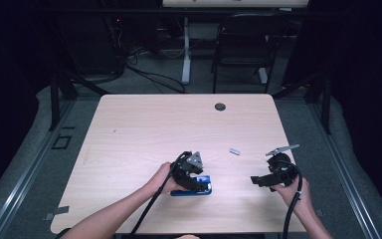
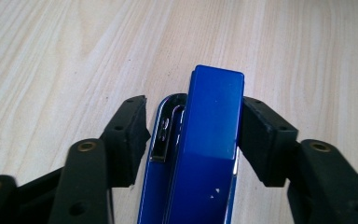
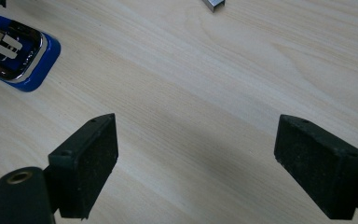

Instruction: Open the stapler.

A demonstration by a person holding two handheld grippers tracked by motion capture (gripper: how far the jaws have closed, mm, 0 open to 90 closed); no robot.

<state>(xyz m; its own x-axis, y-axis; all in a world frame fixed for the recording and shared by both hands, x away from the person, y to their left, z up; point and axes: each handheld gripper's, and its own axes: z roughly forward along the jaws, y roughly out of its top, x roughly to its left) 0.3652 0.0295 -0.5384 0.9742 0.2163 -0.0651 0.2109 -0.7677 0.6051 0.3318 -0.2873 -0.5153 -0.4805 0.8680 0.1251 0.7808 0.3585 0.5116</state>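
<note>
Left gripper (image 2: 193, 135) straddles your blue stapler (image 2: 205, 154) near table's (image 1: 144, 124) front edge: right pad touches, left pad apart, grip unfinished. Stapler top swung aside, channel exposed. Right gripper (image 3: 196, 158) gapes idle. Staple strip (image 1: 235, 151) lies apart; loading, closing likely left.

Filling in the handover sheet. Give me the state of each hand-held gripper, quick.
Left hand-held gripper: around the blue stapler, one pad touching, the other apart; grip cannot be told.
Right hand-held gripper: open, holding nothing.
</note>
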